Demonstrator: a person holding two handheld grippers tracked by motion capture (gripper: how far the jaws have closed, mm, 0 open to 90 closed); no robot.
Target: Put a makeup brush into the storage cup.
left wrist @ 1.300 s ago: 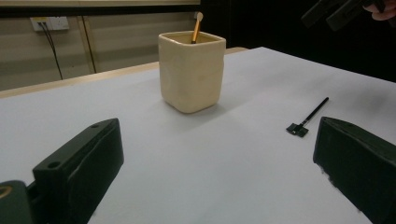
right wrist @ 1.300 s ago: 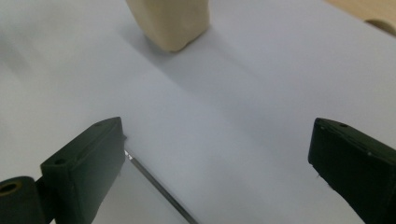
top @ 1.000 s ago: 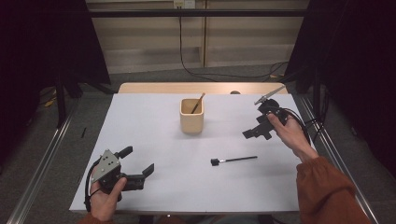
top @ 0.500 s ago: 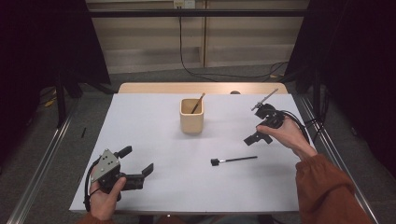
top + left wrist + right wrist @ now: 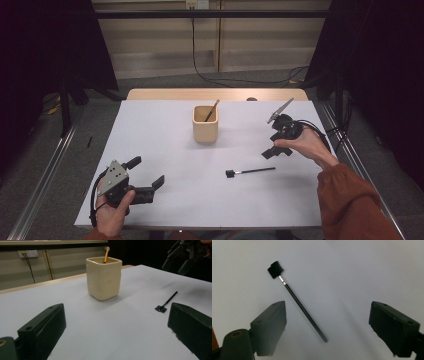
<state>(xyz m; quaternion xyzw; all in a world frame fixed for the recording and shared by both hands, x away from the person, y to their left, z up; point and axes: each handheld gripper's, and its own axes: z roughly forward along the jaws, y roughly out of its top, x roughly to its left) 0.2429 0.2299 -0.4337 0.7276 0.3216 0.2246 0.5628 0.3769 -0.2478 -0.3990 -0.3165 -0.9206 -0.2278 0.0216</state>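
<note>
A cream square cup stands near the table's middle back, with a wooden-handled brush leaning inside it. A thin black brush lies flat on the white table, its black head to the left. My right gripper hovers open just above and right of that brush, pointing down at it. My left gripper rests open near the front left corner, facing the cup, nothing between its jaws.
The white table top ends in a wooden strip at the back. Metal rails run along both sides. A black cable trails from the right gripper. A wall socket with a cable sits behind.
My right gripper has moved forward and down towards the black brush, tilting to point at it. The left gripper has stayed put.
</note>
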